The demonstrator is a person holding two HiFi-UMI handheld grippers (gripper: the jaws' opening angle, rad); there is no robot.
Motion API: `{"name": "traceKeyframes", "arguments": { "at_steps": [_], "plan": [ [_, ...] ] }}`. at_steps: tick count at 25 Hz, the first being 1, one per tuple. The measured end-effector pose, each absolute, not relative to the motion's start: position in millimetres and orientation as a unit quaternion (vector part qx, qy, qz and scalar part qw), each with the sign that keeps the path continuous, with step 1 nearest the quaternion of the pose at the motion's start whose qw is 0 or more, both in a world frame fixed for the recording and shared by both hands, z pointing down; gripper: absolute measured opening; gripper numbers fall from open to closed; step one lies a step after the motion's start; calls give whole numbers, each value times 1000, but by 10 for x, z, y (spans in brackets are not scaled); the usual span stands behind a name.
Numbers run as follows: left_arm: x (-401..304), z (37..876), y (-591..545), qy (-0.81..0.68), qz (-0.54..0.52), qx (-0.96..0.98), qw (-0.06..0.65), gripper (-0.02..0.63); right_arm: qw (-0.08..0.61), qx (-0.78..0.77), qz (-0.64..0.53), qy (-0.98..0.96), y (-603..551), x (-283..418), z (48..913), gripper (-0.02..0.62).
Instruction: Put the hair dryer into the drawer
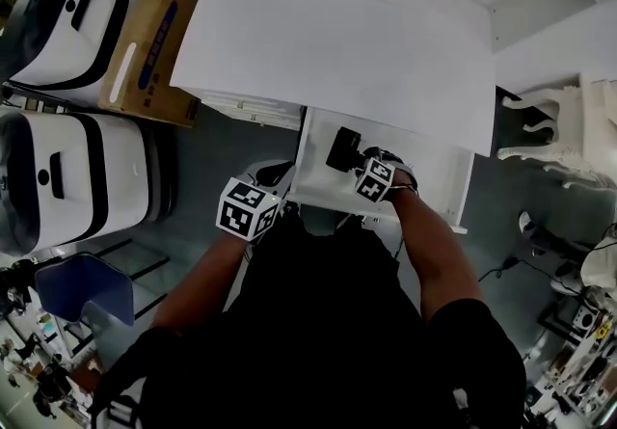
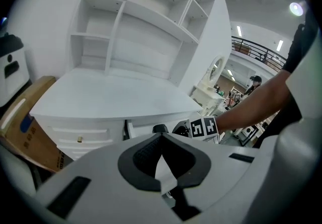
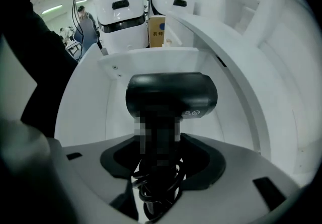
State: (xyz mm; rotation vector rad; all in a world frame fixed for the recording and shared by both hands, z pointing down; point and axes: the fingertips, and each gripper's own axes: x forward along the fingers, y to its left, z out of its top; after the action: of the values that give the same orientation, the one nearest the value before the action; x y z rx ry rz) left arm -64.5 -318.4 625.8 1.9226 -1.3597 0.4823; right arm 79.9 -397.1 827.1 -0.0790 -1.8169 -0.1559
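The black hair dryer (image 1: 343, 147) hangs head-down inside the open white drawer (image 1: 453, 188) under the desk top (image 1: 337, 41). My right gripper (image 1: 357, 163) is shut on its handle. In the right gripper view the dryer's head (image 3: 171, 94) points at the drawer's floor (image 3: 90, 117), and its coiled cord sits between the jaws of the right gripper (image 3: 160, 167). My left gripper (image 1: 274, 174) hovers just outside the drawer's left side, shut and holding nothing. In the left gripper view, beyond the left gripper (image 2: 161, 140), I see the drawer front (image 2: 146, 128) and the right gripper's marker cube (image 2: 204, 127).
Two white machines with black bands (image 1: 67, 22) (image 1: 67, 181) stand at the left beside a cardboard box (image 1: 154, 46). A blue chair (image 1: 82, 287) sits lower left and a white ornate chair (image 1: 569, 128) at the right. A white shelf unit (image 2: 141, 26) rises behind the desk.
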Motion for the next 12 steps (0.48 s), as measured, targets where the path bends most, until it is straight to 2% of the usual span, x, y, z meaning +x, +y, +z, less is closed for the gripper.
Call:
{"name": "traceKeyframes", "arguments": {
  "at_steps": [12],
  "plan": [
    [-708,6305,-3022,-578,183,694,387,11,597,-93,-85,-792,-3973,661,8580,241]
  ]
}}
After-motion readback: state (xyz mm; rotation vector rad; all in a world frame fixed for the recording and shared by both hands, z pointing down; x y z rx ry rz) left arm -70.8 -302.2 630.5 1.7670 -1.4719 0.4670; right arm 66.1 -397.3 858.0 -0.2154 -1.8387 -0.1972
